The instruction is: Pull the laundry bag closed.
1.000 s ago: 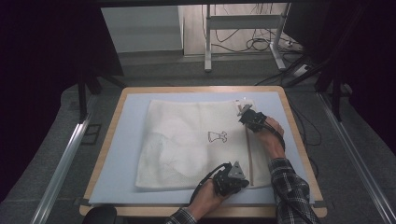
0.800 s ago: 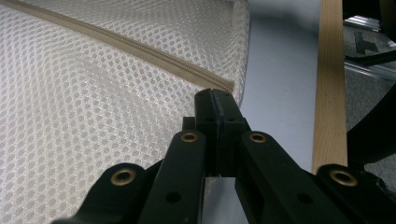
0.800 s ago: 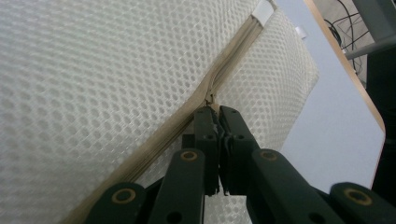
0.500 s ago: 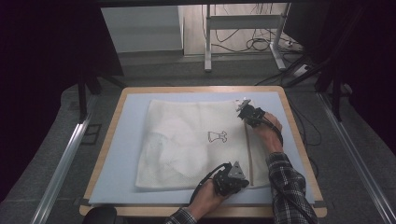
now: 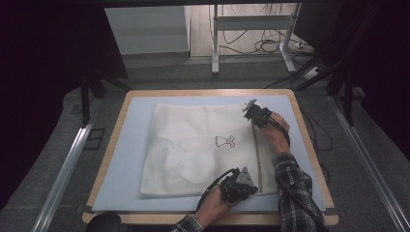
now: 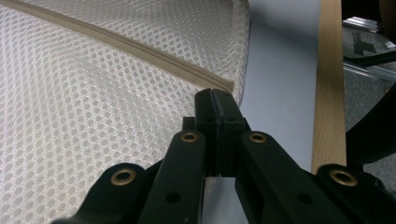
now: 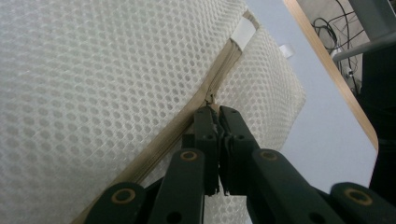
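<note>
From the high view, a white mesh bag (image 5: 203, 147) lies flat on the pale blue mat (image 5: 130, 145) covering the desk (image 5: 312, 145), with a beige zipper (image 5: 257, 154) running along its right side. The left gripper (image 5: 241, 186) sits at the zipper's near end, the right gripper (image 5: 254, 113) at its far end. In the left gripper view, the fingers (image 6: 215, 100) are pressed together, pinching the bag's edge just at the zipper's end (image 6: 219, 84). In the right gripper view, the fingers (image 7: 205, 119) are closed to a sliver on the small zipper pull (image 7: 211, 100), beside a white tag (image 7: 243, 31).
</note>
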Demonstrator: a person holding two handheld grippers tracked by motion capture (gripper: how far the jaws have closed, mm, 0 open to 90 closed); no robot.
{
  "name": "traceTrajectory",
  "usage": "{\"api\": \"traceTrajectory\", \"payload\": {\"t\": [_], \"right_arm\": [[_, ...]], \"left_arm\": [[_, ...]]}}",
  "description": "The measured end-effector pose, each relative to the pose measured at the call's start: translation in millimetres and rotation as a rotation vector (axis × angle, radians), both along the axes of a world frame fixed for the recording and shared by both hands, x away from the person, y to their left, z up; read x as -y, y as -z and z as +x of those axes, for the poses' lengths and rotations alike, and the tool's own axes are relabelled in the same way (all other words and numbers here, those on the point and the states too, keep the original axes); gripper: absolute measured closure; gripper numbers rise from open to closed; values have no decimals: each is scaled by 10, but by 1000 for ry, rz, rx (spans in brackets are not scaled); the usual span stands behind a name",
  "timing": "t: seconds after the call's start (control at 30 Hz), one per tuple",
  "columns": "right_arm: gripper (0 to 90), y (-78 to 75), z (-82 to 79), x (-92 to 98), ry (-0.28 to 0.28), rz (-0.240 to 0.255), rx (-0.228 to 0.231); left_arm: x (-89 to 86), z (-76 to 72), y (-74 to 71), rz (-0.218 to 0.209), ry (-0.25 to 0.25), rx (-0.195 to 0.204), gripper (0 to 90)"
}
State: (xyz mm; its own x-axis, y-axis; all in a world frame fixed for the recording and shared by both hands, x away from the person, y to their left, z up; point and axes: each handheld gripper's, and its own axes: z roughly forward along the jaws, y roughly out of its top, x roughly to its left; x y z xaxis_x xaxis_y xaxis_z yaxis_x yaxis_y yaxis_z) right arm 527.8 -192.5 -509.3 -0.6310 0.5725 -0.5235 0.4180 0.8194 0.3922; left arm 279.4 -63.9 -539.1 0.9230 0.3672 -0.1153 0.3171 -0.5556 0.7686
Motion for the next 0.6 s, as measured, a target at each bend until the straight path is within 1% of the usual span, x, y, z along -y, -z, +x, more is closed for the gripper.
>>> {"api": "traceTrajectory", "payload": {"t": [0.03, 0.1, 0.23, 0.37, 0.53, 0.6], "right_arm": [[861, -2, 18, 1, -5, -2, 3], [861, -4, 32, -8, 4, -1, 0], [861, -3, 80, -23, 2, 4, 6], [861, -10, 128, -47, 16, 3, 5], [860, 2, 184, -73, 11, -10, 14], [859, 7, 200, -77, 11, -7, 13]], "left_arm": [[-1, 1, 0, 1, 1, 0, 899], [-1, 2, 0, 1, 1, -1, 899], [-1, 2, -1, 1, 1, -2, 899], [-1, 2, -1, 1, 1, -2, 899], [0, 2, -1, 1, 1, -1, 899], [-1, 5, 0, -1, 1, -4, 899]]}}
